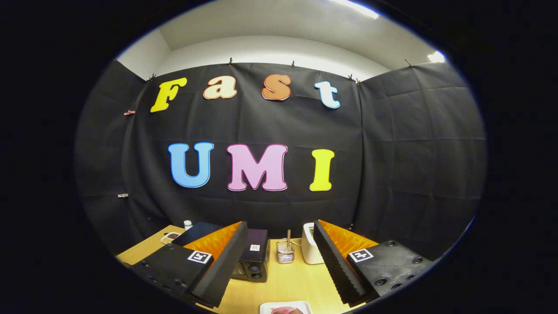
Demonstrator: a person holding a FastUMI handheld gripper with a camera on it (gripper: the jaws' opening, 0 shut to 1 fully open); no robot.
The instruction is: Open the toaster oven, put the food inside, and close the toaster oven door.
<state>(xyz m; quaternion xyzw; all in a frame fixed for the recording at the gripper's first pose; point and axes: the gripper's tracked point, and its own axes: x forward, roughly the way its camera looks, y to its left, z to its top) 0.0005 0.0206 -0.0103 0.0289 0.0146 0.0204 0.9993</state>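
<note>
My gripper [279, 270] is held high above a wooden table [287, 279], open wide, with nothing between its two black, orange-backed fingers [224, 261]. The black toaster oven [253, 257] stands on the table just beyond the left finger, partly hidden by it. I cannot tell whether its door is open or shut. A white plate [285, 307] with pinkish food [283, 310] on it lies on the near side of the table, below and between the fingers.
A small clear holder with a stick in it [286, 250] stands mid-table beyond the fingers. A white appliance [310, 248] sits by the right finger. A dark flat object [196, 233], a small white bottle [188, 224] and a small pad lie at the far left.
</note>
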